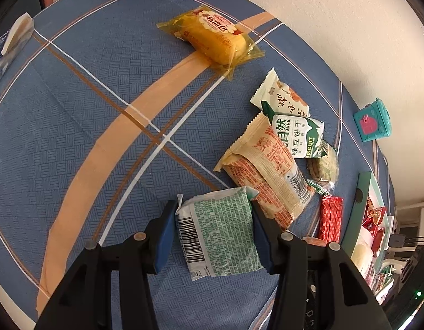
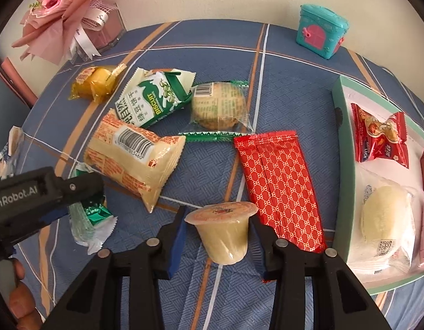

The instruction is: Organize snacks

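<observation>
On the table (image 2: pixel 212 44), a tray (image 2: pixel 339 115) sits at the right edge in the right wrist view, with several wrapped snacks inside it. Just left of the tray lies a long flat packet (image 2: pixel 278 184). A jelly cup (image 2: pixel 223 233) lies in front of that packet, between the right hand-held gripper's (image 2: pixel 217 244) fingers. Behind are a round biscuit pack (image 2: pixel 219 106) and a biscuit bag (image 2: pixel 154 99). A toy house (image 2: pixel 320 34) stands at the far edge, a bouquet (image 2: pixel 71 13) far left.

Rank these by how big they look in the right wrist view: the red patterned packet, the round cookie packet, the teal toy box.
1. red patterned packet
2. round cookie packet
3. teal toy box
The box stands farthest from the camera, so its last place is unsure.
</observation>
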Tool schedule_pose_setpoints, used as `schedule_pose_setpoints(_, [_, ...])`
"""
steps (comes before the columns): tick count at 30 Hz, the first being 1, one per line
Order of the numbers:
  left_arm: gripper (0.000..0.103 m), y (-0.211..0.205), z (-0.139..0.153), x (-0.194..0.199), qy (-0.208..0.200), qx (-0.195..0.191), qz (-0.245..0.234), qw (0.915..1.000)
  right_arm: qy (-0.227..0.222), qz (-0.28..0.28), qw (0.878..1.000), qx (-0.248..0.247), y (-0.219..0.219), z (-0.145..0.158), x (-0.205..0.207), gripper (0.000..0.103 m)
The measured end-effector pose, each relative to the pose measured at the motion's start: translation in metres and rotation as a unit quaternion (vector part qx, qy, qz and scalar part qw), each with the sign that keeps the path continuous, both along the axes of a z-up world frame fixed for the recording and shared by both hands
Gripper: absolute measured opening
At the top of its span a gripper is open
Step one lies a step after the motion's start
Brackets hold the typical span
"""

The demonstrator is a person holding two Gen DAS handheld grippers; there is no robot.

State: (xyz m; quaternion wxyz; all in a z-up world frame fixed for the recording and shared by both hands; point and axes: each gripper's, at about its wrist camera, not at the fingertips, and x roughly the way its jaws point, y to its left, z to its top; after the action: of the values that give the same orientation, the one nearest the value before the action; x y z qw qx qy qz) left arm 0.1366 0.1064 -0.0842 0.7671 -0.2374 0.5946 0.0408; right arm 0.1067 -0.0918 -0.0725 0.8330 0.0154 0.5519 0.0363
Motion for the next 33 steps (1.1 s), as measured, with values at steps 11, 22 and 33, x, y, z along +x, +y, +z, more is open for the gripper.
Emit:
schedule_pose_setpoints(11, [0.053, -0.014, 0.027, -0.010, -0.027, 0.031, -0.009, 0.9991, -0.029, -0.003, 1.000, 0.010, -0.014, 0.030, -0.020, 0.043])
schedule_pose_setpoints(22, [0.052, -0.036, 0.067, -0.017, -0.064, 0.080, -0.025, 0.9945, -0.037, -0.017, 0.999, 0.036, -0.038, 0.048, -0.027, 0.043])
schedule_pose_setpoints(33, [0.053, -0.081, 0.092, -0.022, -0.095, 0.131, -0.068, 0.9844, -0.059, -0.042, 0.997, 0.032, -0.079, 0.069, -0.032, 0.043])
